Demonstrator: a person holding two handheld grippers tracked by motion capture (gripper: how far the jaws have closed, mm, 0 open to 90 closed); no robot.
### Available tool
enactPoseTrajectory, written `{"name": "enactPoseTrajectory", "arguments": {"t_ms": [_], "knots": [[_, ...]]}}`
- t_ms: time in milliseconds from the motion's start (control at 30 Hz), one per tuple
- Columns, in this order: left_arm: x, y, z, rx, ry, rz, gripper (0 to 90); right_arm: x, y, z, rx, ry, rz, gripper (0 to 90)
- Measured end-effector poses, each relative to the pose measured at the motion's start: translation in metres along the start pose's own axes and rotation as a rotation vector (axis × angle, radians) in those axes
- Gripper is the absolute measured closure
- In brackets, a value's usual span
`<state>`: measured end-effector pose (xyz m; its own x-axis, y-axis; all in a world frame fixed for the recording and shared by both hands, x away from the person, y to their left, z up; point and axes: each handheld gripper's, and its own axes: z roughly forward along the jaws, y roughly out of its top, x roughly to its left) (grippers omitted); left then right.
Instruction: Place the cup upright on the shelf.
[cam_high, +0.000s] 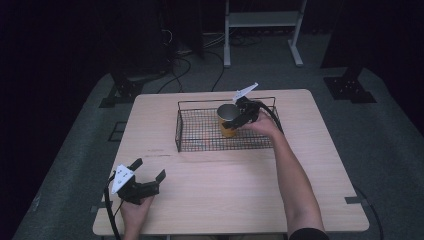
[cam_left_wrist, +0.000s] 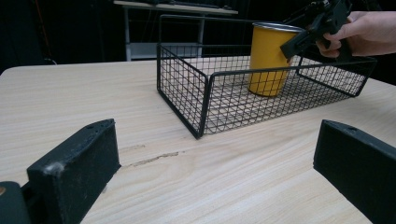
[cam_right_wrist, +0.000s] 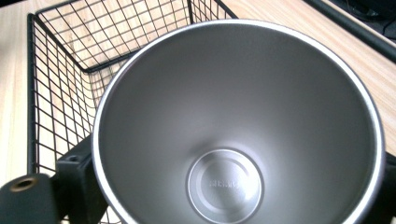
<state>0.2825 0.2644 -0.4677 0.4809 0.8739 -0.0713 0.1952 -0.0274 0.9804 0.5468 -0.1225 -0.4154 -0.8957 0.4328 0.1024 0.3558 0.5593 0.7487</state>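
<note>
The right claw (cam_high: 239, 116) has a jaw on either side of the yellow cup (cam_high: 226, 121), clasping it at the rim. The cup stands upright and empty inside the black wire basket (cam_high: 200, 135) on the worktop (cam_high: 225, 185). The left claw (cam_high: 145, 177) rests wide open near the worktop's front edge, holding nothing.

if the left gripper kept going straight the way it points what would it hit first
Probably the near corner of the wire basket; the left gripper has open jaws with bare table ahead of them.
</note>
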Motion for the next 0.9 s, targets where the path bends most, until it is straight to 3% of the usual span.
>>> {"name": "enactPoseTrajectory", "arguments": {"t_ms": [67,333,900], "knots": [[0.000,0.000,0.000,0.000,0.000,-0.001,0.0,0.000,0.000,0.000,0.010,-0.005,0.012,0.9],[0.000,0.000,0.000,0.001,0.002,0.002,0.0,0.002,0.001,-0.011,-0.006,0.016,0.013,0.0],[0.000,0.000,0.001,0.002,0.006,0.003,0.0,0.001,-0.002,-0.030,-0.018,0.015,0.018,0.0]]}}
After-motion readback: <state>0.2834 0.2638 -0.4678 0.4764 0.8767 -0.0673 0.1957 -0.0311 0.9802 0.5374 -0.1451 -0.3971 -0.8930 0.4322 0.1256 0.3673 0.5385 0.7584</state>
